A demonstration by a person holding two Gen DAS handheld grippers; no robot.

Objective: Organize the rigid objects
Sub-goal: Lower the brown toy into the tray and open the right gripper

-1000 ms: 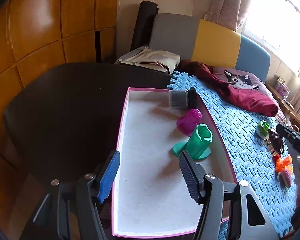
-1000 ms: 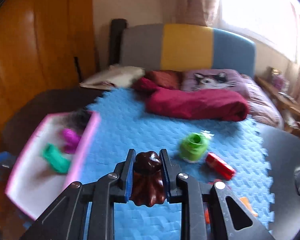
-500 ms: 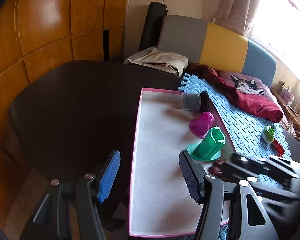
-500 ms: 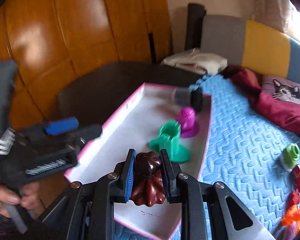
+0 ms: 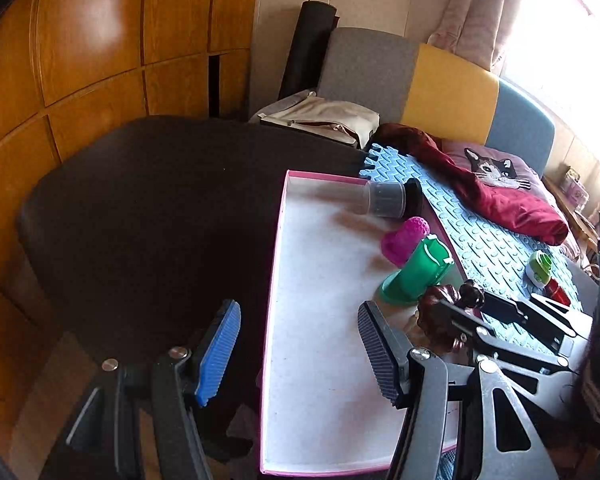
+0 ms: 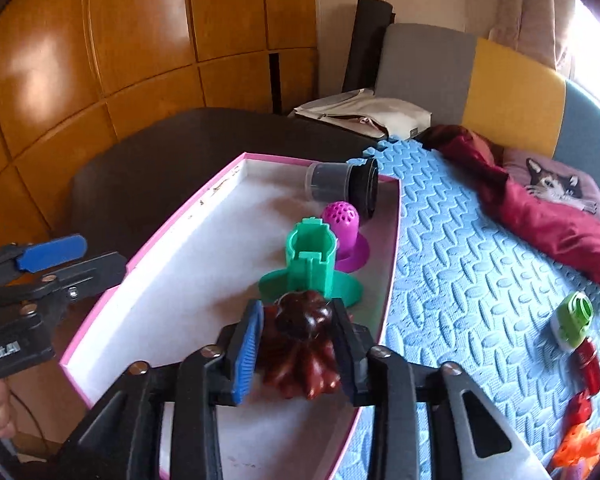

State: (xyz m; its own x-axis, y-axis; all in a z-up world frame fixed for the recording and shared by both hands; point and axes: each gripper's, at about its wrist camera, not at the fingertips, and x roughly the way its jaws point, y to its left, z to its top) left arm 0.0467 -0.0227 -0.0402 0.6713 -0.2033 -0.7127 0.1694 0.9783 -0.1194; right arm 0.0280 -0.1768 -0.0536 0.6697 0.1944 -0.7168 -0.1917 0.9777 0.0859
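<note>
Held thing: a dark brown ridged mould (image 6: 298, 344) is clamped between the fingers of the right gripper (image 6: 298, 350), which are closed onto its two sides.
Place: the mould is held over the near part of the pink-edged tray (image 6: 172, 224), just behind the green holder (image 6: 312, 268); whether it touches the tray floor cannot be told.
Change: a second ago the mould was carried above the blue mat (image 6: 460, 264); it has since been brought across the tray rim, and the fingers are lower and nearer the green holder.
Meaning: the carry is judged nearly done; release inside the tray is what remains.
Ahead of the fingers: the purple dome (image 6: 342, 226) and the grey jar (image 6: 342, 180) lie beyond the green holder.
Left gripper (image 5: 300, 354): its fingers are spread wide and nothing is held; it hangs over the tray's near left edge.
Still out: a light green cap (image 6: 574, 318) and red and orange pieces (image 6: 580, 420) lie on the mat to the right.
</note>
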